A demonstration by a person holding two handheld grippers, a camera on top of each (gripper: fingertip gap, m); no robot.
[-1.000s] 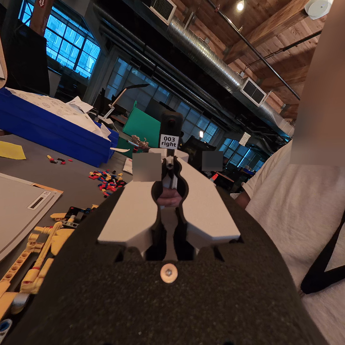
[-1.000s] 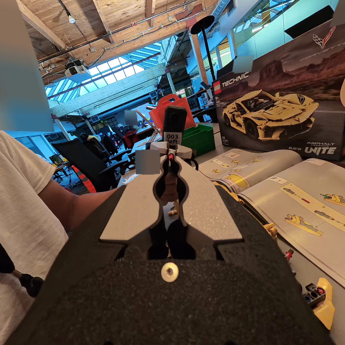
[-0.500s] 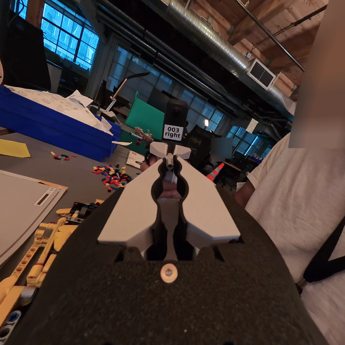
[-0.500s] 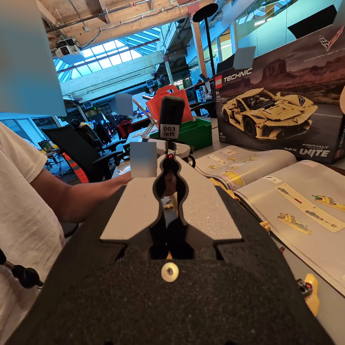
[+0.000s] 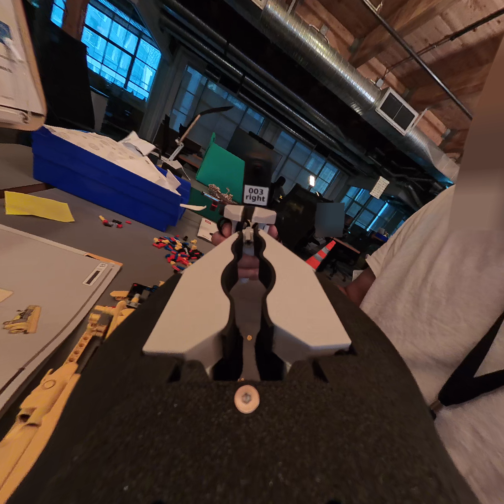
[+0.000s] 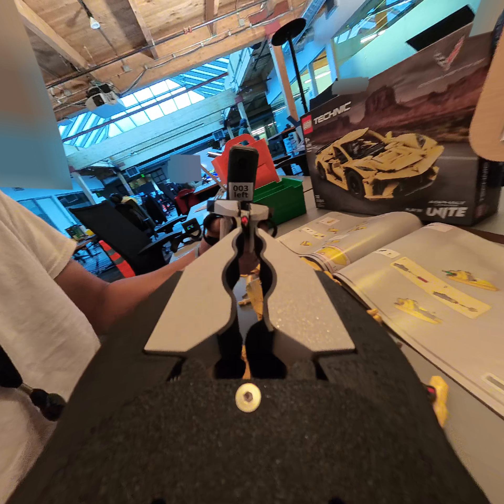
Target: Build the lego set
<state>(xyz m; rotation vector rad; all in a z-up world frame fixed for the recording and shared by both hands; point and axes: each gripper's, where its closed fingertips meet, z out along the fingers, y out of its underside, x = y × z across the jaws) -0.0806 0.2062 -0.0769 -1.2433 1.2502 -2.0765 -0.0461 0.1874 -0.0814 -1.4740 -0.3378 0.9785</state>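
Note:
My two grippers face each other tip to tip above the table. My left gripper is shut, and a small grey lego piece shows at its tips. My right gripper is shut too, and a small red piece shows just beyond its tips, at the other gripper's end. I cannot tell whether these are one piece or two. The yellow partial build lies on the table at lower left. It also shows between my right fingers.
An open instruction book lies to the right, with the set's box behind it. A pile of loose pieces and a blue bin sit farther off. A green bin stands at the back. A person in a white shirt is close by. Left tips and right tips are each some 15 cm from the yellow partial build.
Both grippers stay shut and tip to tip. They have tilted and shifted a little, so more of the table, the book and the yellow build shows.

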